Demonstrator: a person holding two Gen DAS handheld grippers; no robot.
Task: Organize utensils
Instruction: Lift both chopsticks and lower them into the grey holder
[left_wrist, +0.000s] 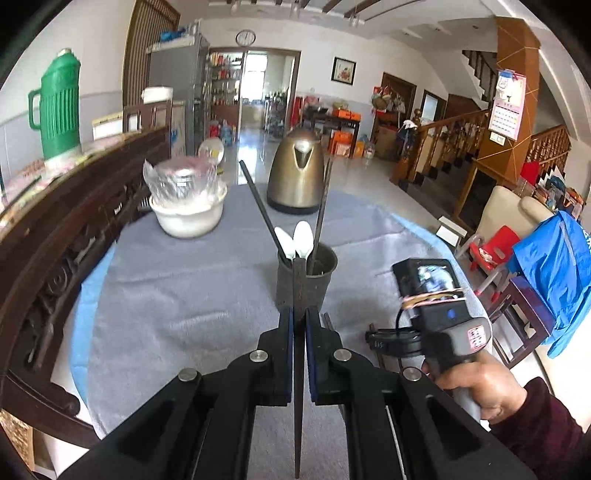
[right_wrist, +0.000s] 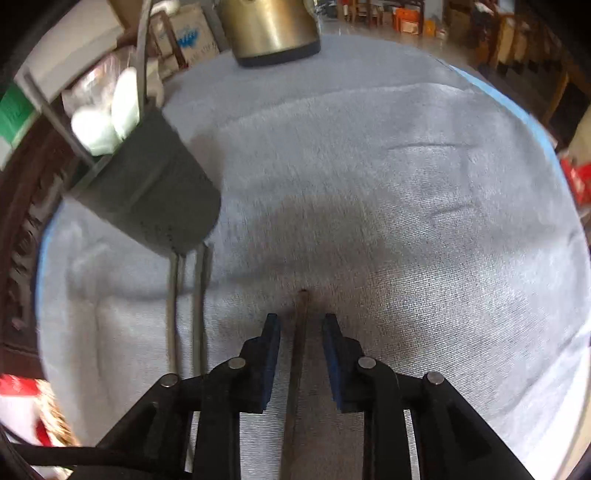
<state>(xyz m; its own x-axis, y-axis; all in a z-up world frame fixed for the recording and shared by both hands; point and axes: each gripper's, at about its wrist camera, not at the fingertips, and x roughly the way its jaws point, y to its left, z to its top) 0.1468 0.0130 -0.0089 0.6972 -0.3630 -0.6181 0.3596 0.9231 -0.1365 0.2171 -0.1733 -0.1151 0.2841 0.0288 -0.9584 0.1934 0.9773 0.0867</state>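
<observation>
A dark utensil cup (left_wrist: 306, 277) stands on the grey cloth and holds two white spoons (left_wrist: 301, 238) and two dark chopsticks (left_wrist: 258, 206). My left gripper (left_wrist: 299, 317) is shut on a dark chopstick (left_wrist: 298, 387), held just before the cup. My right gripper (right_wrist: 301, 325) is open, its pads either side of a brown chopstick (right_wrist: 297, 350) lying on the cloth. Two more chopsticks (right_wrist: 184, 306) lie beside the cup (right_wrist: 147, 184) in the right wrist view. The right gripper's body (left_wrist: 436, 317) shows in the left wrist view.
A brass kettle (left_wrist: 295, 173) and a white bowl with wrapped glassware (left_wrist: 188, 206) stand at the table's far side. A carved wooden bench back (left_wrist: 55, 240) runs along the left. A green thermos (left_wrist: 59, 107) stands beyond it.
</observation>
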